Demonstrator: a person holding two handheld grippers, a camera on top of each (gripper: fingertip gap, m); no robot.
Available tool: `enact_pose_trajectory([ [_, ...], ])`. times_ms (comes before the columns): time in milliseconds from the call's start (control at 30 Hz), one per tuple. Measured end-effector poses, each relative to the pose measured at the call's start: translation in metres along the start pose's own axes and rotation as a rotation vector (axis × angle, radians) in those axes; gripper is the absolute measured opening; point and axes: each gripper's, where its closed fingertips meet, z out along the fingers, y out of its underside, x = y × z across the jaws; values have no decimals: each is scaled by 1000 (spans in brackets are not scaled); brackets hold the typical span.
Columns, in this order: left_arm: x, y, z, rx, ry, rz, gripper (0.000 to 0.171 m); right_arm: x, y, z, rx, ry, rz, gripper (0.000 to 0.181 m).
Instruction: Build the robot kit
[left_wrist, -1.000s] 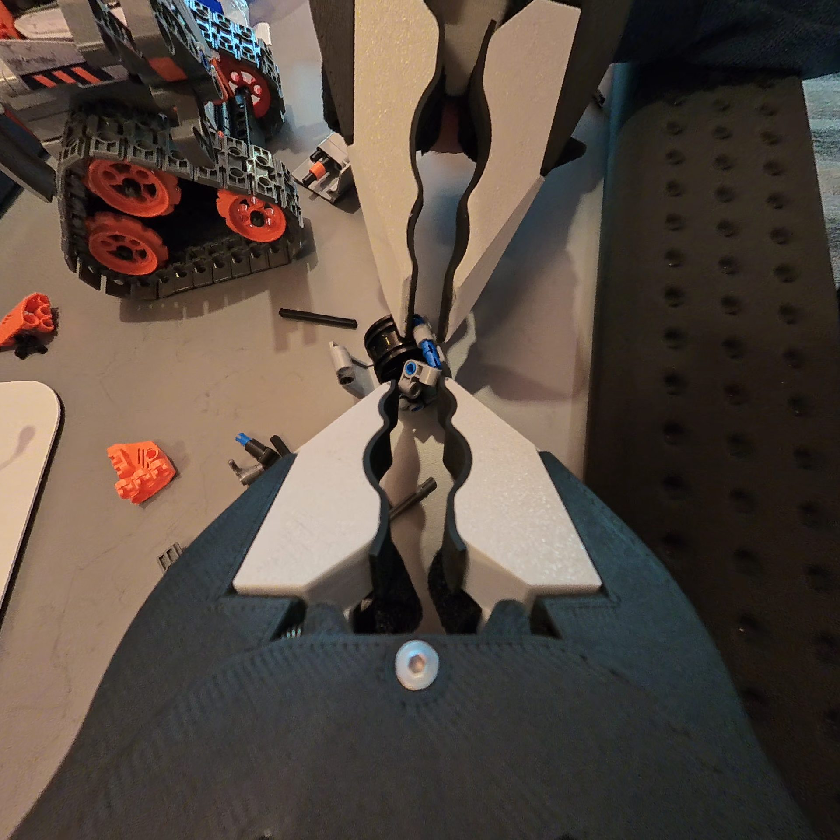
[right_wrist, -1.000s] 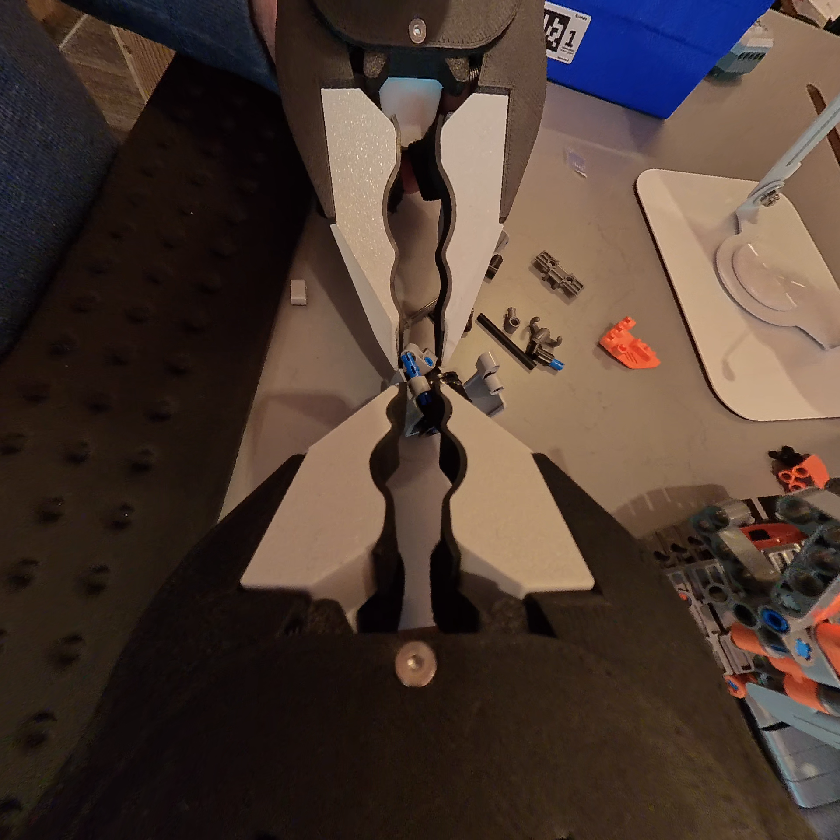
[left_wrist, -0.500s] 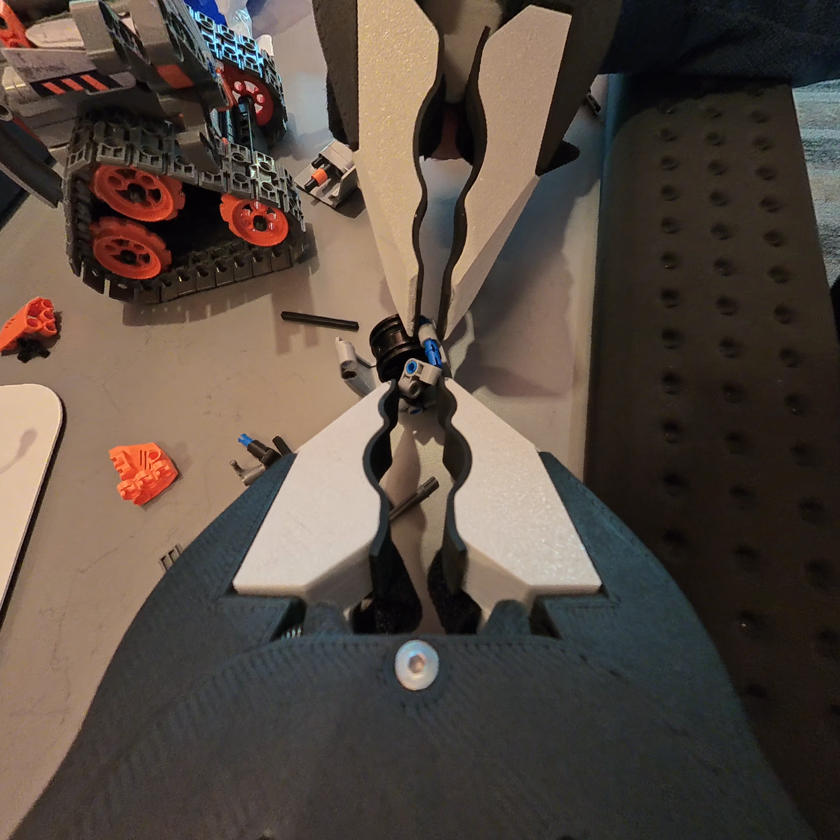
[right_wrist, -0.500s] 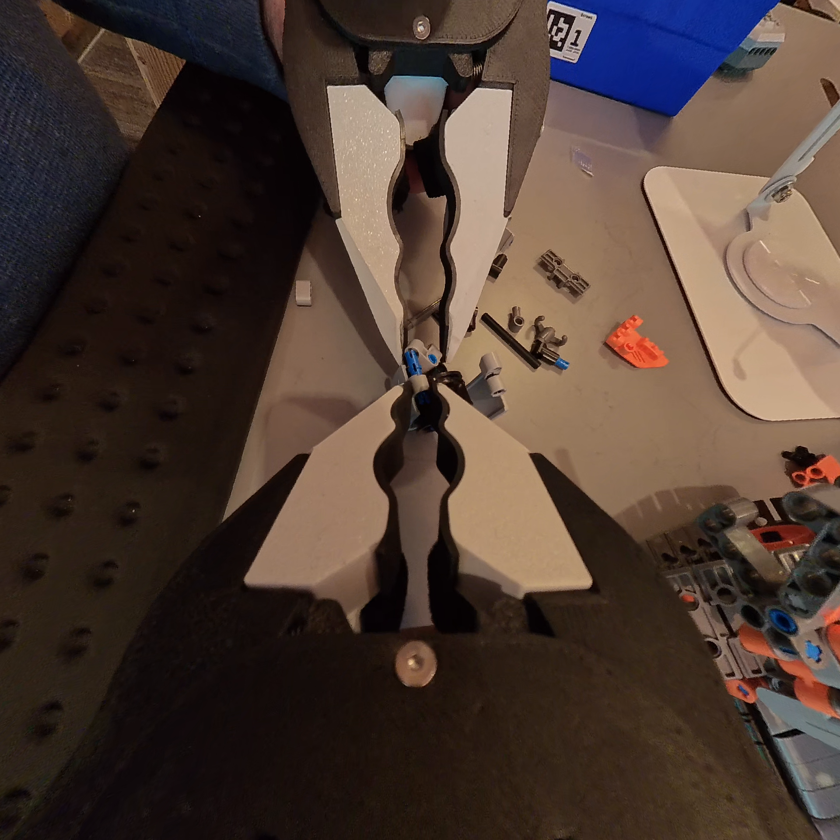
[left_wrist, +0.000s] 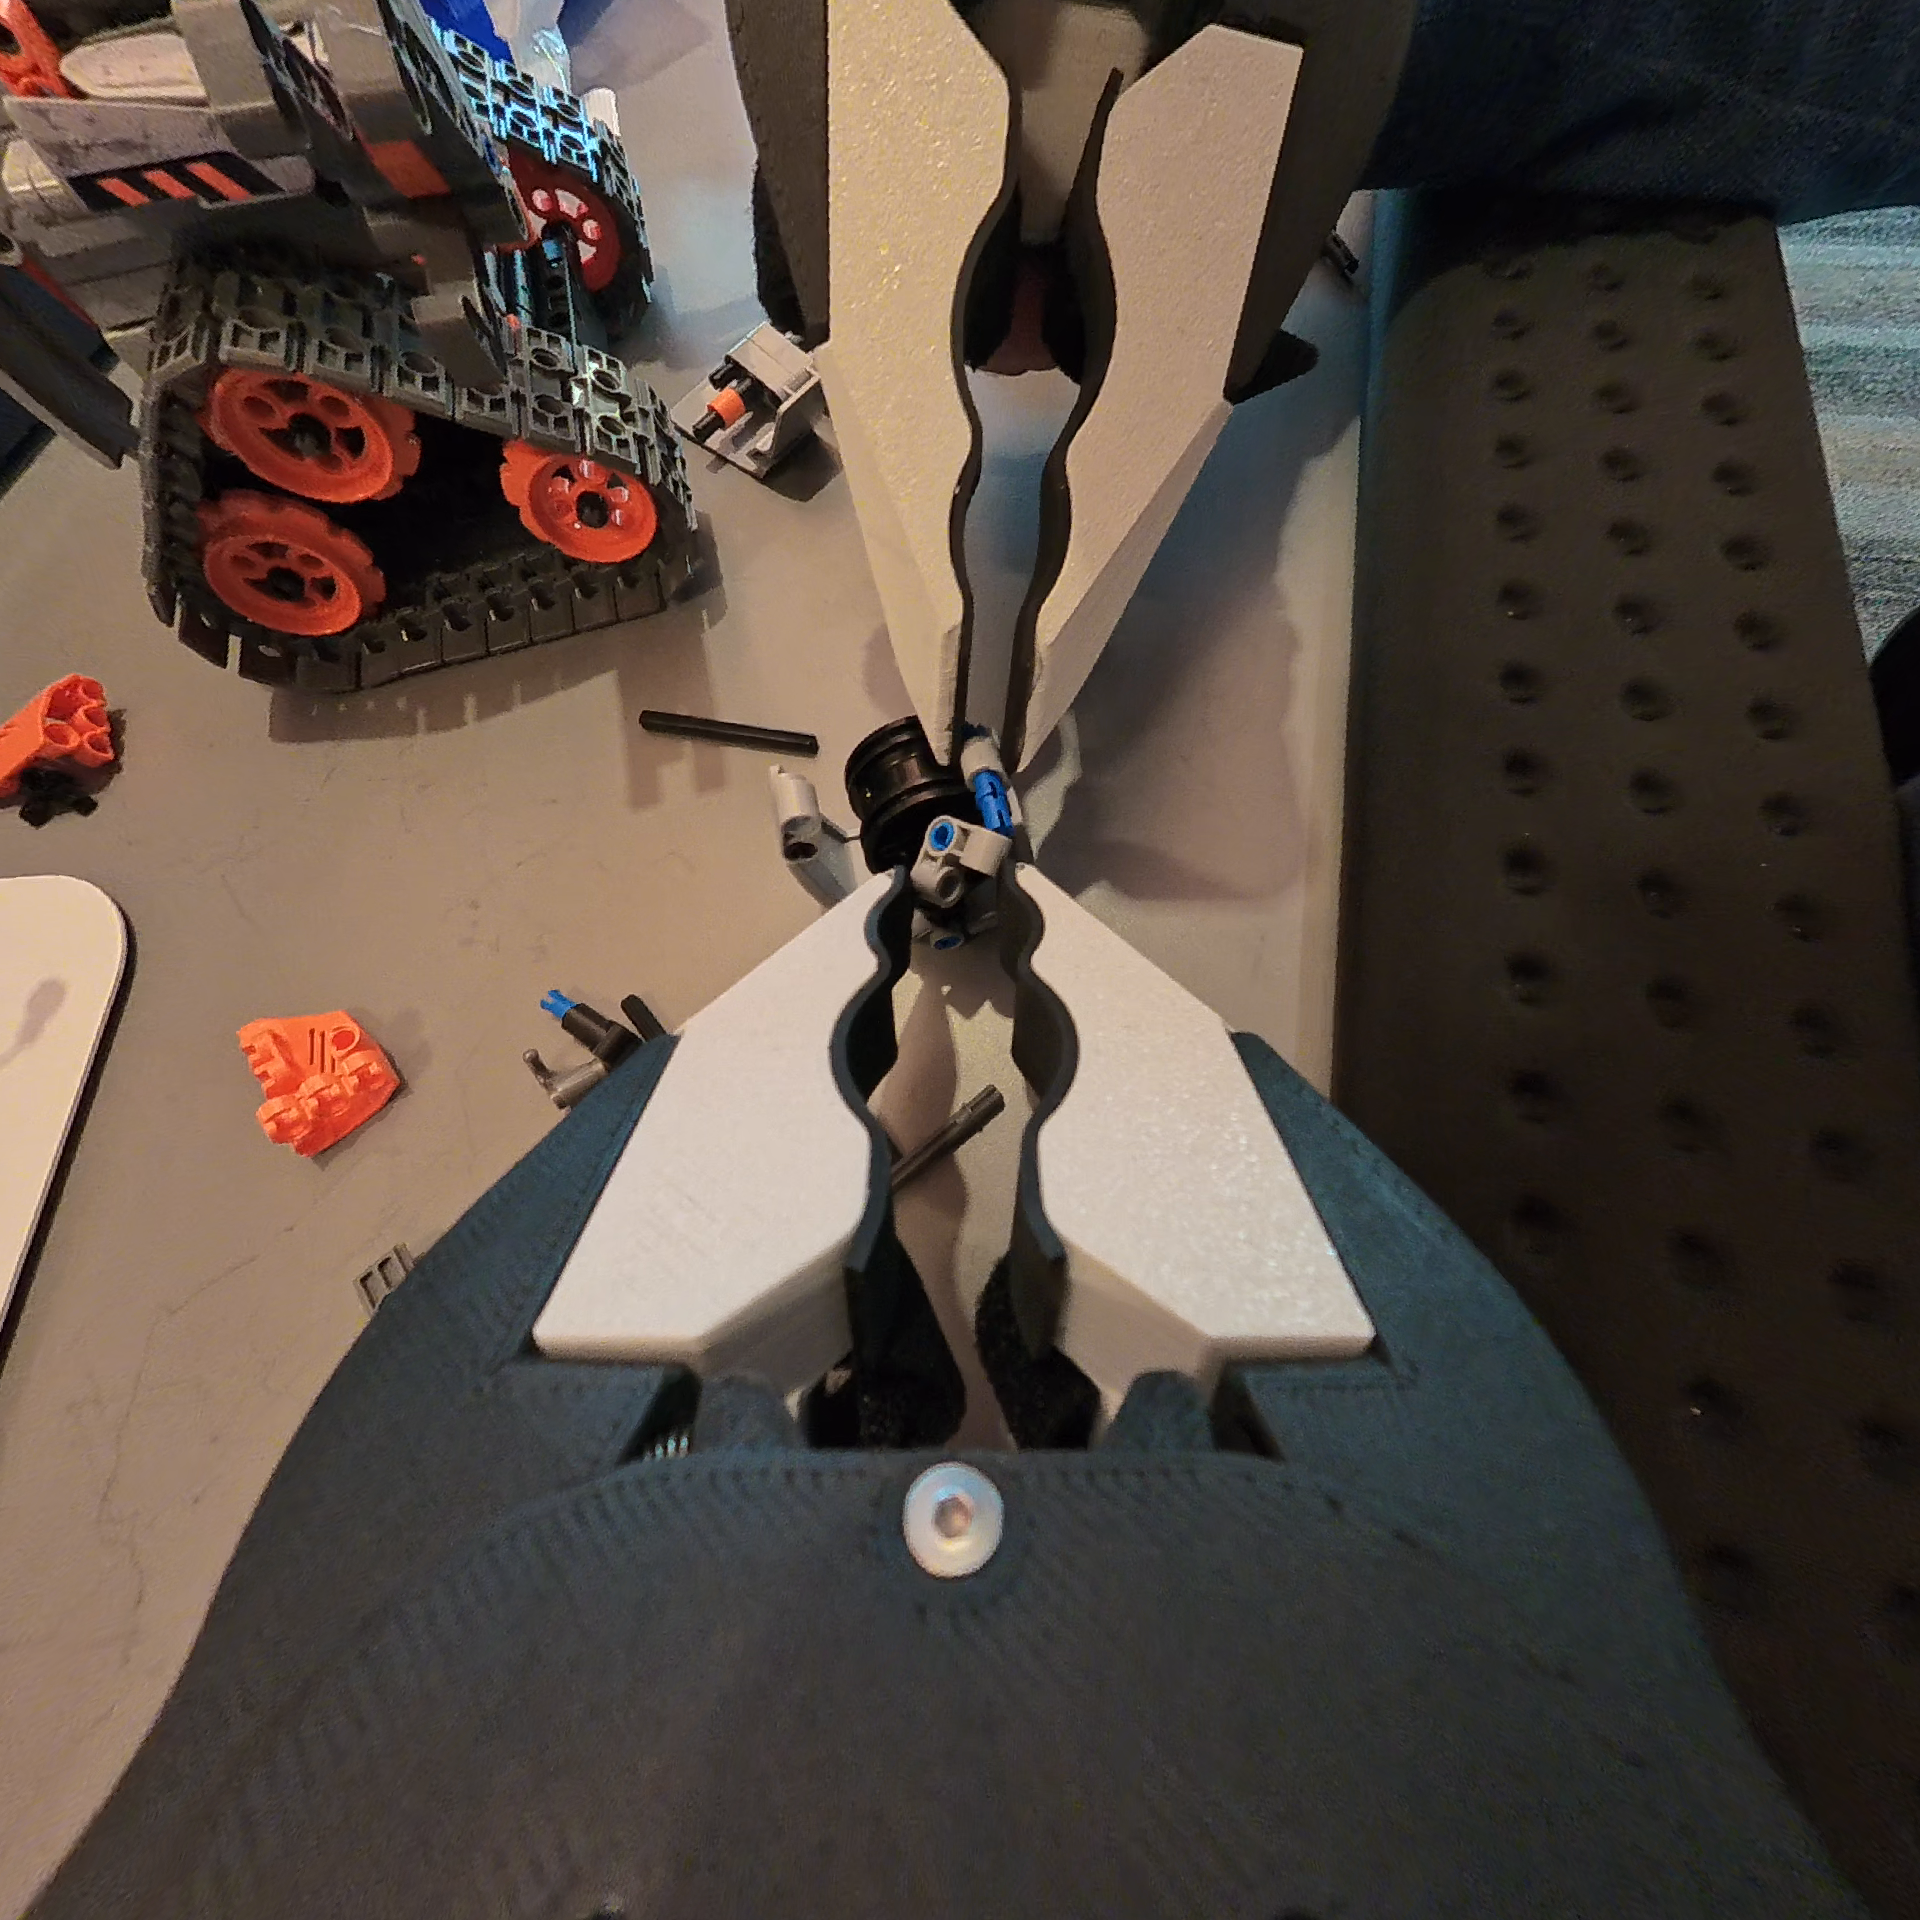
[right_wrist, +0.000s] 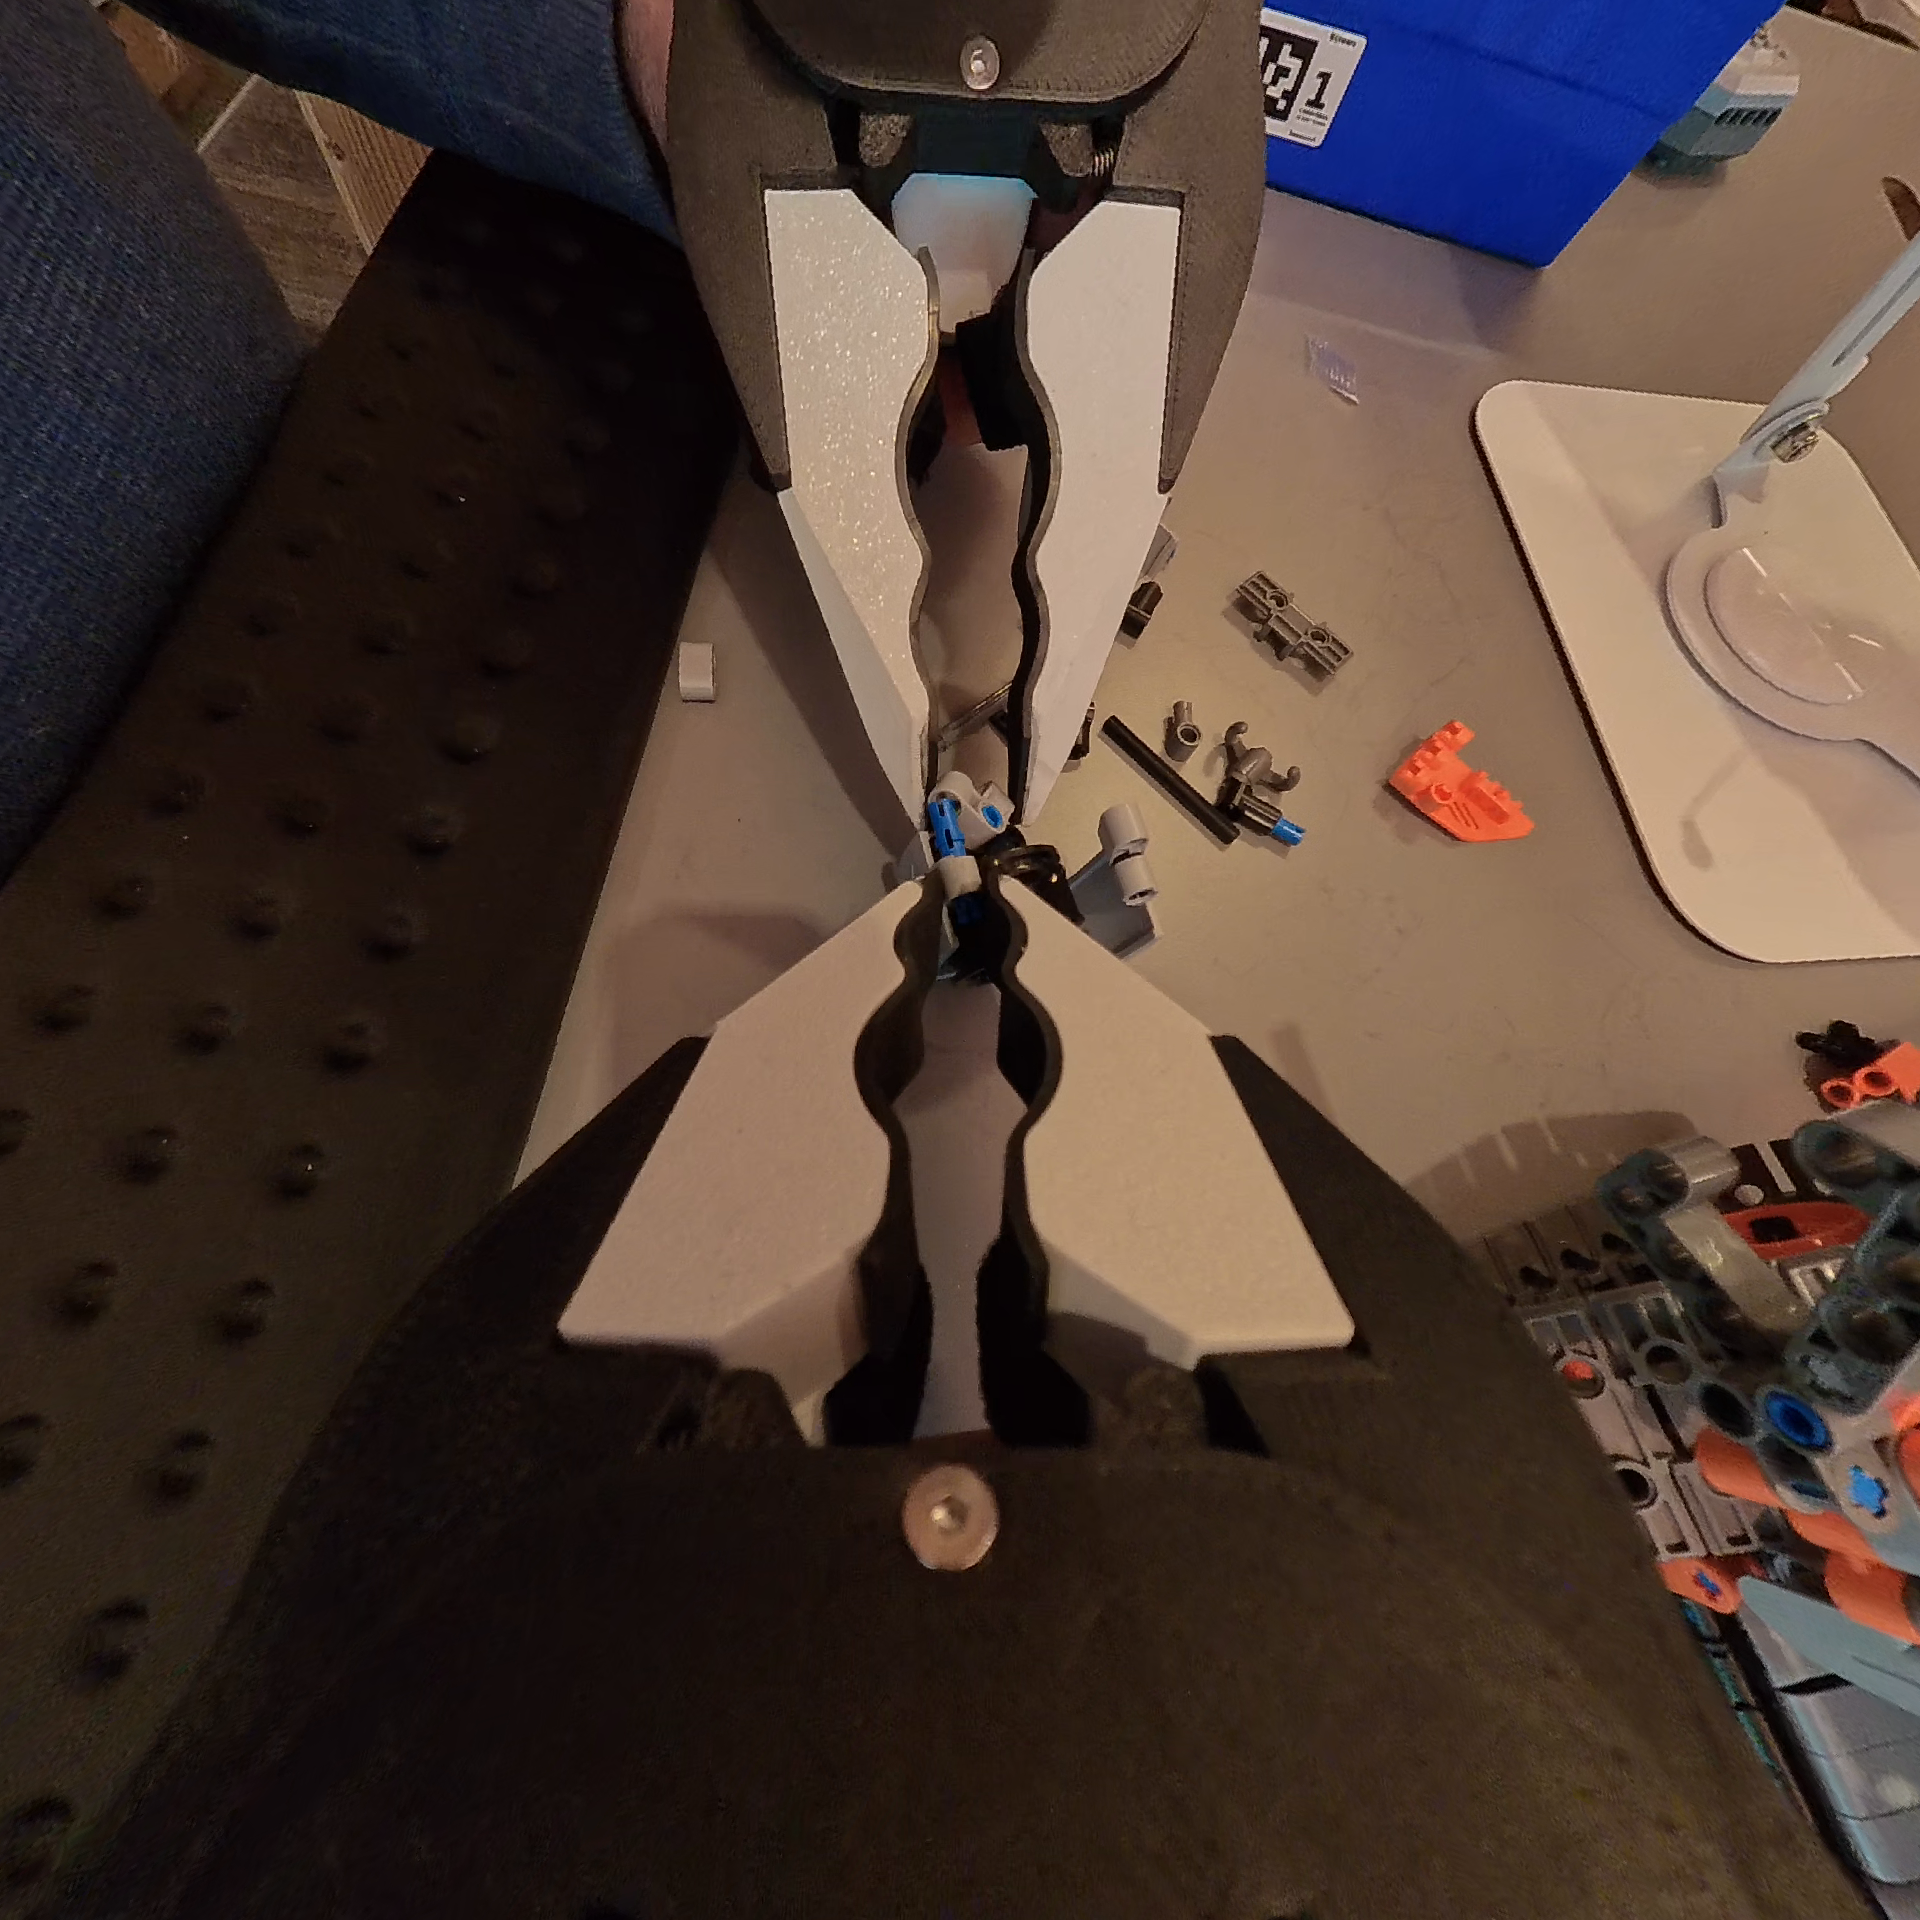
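My left gripper (left_wrist: 951, 899) and my right gripper (right_wrist: 961, 920) meet tip to tip just above the grey table (left_wrist: 416, 883). Between them is a small brick assembly (left_wrist: 961, 847): grey connectors, blue pins and a black wheel hub (left_wrist: 894, 779). Both grippers are shut on this assembly, the left on its near grey connector, the right on the blue pin end. In the left wrist view the right gripper (left_wrist: 982, 732) comes in from the top. In the right wrist view the left gripper (right_wrist: 971, 795) comes in from the top, and the assembly (right_wrist: 961, 831) shows between the tips.
A tracked brick vehicle (left_wrist: 395, 436) with orange wheels stands at the far left. Loose parts lie around: a black axle (left_wrist: 727, 732), an orange piece (left_wrist: 317, 1081), and small grey parts (right_wrist: 1294, 623). A black studded mat (left_wrist: 1621, 831) borders the table. A white stand base (right_wrist: 1662, 623) and a blue box (right_wrist: 1507, 104) sit beyond. My left and right fingertips are right by each other. The black axle (left_wrist: 727, 732) is about 8 cm from both grippers' fingertips.
Both grippers stay tip to tip on the small assembly. Only a slight shift of the background shows in both views.
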Motion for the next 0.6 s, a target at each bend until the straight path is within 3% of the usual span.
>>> enact_pose_trajectory([
  [600,7,6,-2,11,47,41,12,-9,-5,-3,45,-69,38,9],
])
